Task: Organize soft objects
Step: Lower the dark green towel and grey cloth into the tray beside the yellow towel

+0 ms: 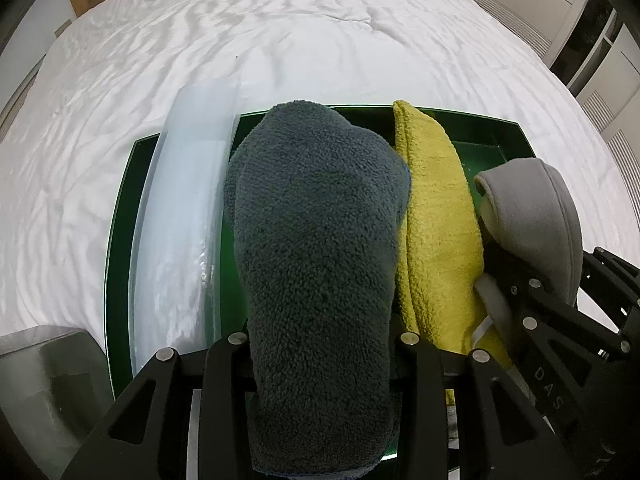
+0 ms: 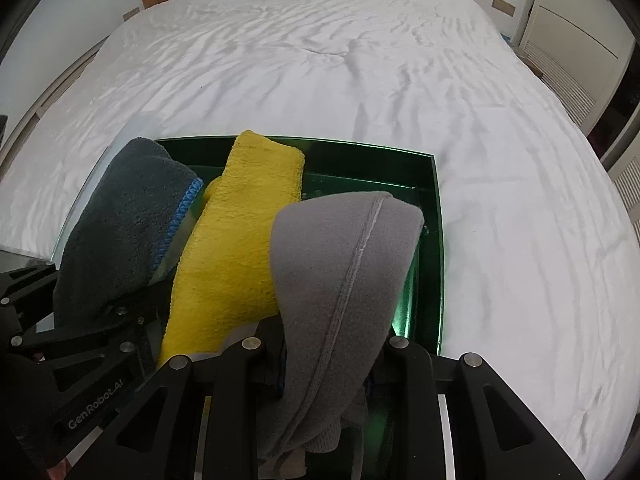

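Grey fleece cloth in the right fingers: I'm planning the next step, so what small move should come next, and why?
Probably lower the grey fleece cloth into the bare right part of the green tray and release. The yellow towel already fills the middle, and the left gripper holds the dark cloth further left.

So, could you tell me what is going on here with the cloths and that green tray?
A person is sorting folded cloths into a green tray on a white bed. The left hand-held gripper is shut on a dark grey cloth, and the right hand-held gripper is shut on a light grey cloth, both over the tray. A yellow cloth stands on edge between them. A clear plastic lid leans along the tray's left side.
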